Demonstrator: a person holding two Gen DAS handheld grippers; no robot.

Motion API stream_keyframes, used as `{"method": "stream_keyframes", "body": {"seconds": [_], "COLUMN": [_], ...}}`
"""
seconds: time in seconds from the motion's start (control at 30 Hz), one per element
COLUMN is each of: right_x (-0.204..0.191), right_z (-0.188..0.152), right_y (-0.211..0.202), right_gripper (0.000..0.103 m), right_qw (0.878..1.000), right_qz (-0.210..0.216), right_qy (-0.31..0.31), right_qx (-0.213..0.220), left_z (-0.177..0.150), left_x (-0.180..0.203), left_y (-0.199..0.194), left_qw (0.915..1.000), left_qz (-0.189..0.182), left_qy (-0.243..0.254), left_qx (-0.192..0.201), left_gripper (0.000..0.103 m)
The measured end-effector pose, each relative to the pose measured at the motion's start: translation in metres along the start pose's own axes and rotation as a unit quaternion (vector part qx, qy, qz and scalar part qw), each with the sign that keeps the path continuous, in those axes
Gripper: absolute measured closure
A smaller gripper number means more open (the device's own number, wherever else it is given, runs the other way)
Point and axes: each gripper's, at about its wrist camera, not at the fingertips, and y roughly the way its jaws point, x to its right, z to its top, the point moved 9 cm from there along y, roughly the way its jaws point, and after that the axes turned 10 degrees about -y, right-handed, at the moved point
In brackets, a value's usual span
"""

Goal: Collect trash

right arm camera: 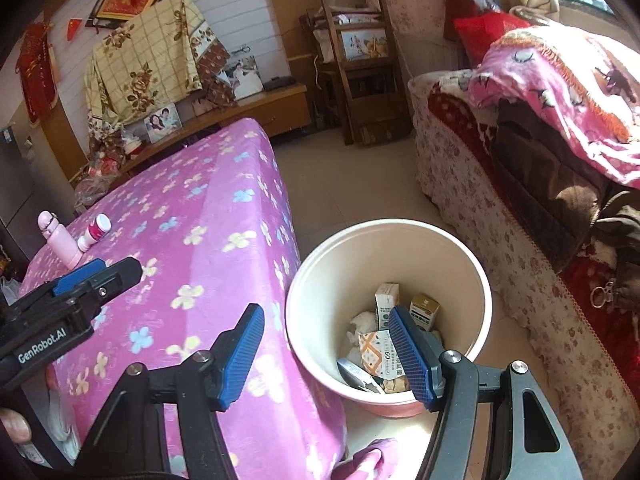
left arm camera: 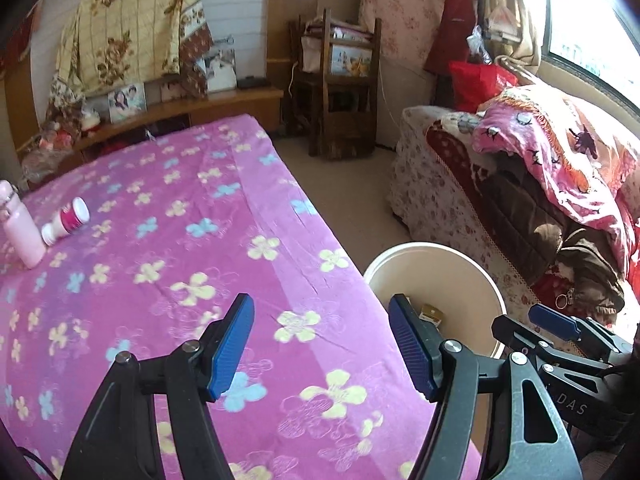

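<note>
On the far left of the tabletop (left arm camera: 168,240), which wears a pink cloth printed with pale flowers, a pink flask (left arm camera: 21,226) stands upright with a small white-and-magenta bottle (left arm camera: 66,220) lying on its side just beside it, touching or nearly so. Nearer, over the cloth's right part, the left claw (left arm camera: 322,346) hangs with its blue pads apart and nothing between them. Right of the tabletop's edge, on the floor (right arm camera: 352,184), sits a cream plastic bucket (right arm camera: 308,292) serving as the trash bin. Trash lies at its bottom: a white-and-green carton (right arm camera: 386,296) and a gold-topped carton (right arm camera: 425,308) standing side by side, a patterned flat box (right arm camera: 374,352) leaning in front of them, a dark-edged packet (right arm camera: 354,374) at the near side and some crumpled white paper (right arm camera: 362,322) at the left. The right claw (right arm camera: 326,352) is poised above the bucket's near rim, pads apart and empty; its right pad overlaps the cartons in the right wrist view. A fingertip (right arm camera: 14,426) shows at that view's lower left edge. Further right stands a sofa (left arm camera: 436,204) in a floral cover, heaped with a pink blanket (left arm camera: 560,140) and brown clothing (left arm camera: 532,216). Beyond the floor, a dark wooden chair (left arm camera: 348,92) stands against the far wall.
</note>
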Motion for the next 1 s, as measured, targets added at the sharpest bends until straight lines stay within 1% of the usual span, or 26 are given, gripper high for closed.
{"method": "stream_keyframes", "body": {"seconds": [0.13, 0.23, 0.3, 0.37, 0.6, 0.7, 1.0], "right_x": [-0.005, -0.008, -0.010, -0.011, -0.018, -0.019, -0.021], "right_z": [0.002, 0.003, 0.004, 0.003, 0.003, 0.004, 0.007], "right_y": [-0.021, -0.037, -0.047, -0.056, -0.081, -0.090, -0.104], "right_gripper": [0.035, 0.034, 0.034, 0.032, 0.032, 0.032, 0.031], "right_qw": [0.999, 0.998, 0.998, 0.997, 0.995, 0.993, 0.991], "right_qz": [-0.025, -0.032, -0.038, -0.043, -0.063, -0.078, -0.085], "right_qy": [0.005, 0.013, 0.015, 0.016, 0.009, 0.006, 0.006], "right_qx": [0.030, 0.048, 0.056, 0.062, 0.081, 0.089, 0.106], "left_z": [0.000, 0.000, -0.001, -0.002, -0.005, -0.004, -0.004], "left_x": [-0.002, -0.003, -0.003, -0.004, -0.008, -0.010, -0.011], "left_y": [-0.021, -0.036, -0.041, -0.048, -0.069, -0.076, -0.089], "left_qw": [0.9997, 0.9994, 0.9993, 0.9990, 0.9977, 0.9969, 0.9956], "left_qz": [-0.005, -0.009, -0.014, -0.017, -0.023, -0.025, -0.026], "left_qy": [0.005, 0.006, 0.008, 0.010, 0.007, 0.001, 0.003], "left_qx": [0.021, 0.034, 0.034, 0.040, 0.063, 0.074, 0.091], "left_gripper": [0.033, 0.033, 0.033, 0.033, 0.033, 0.033, 0.033]}}
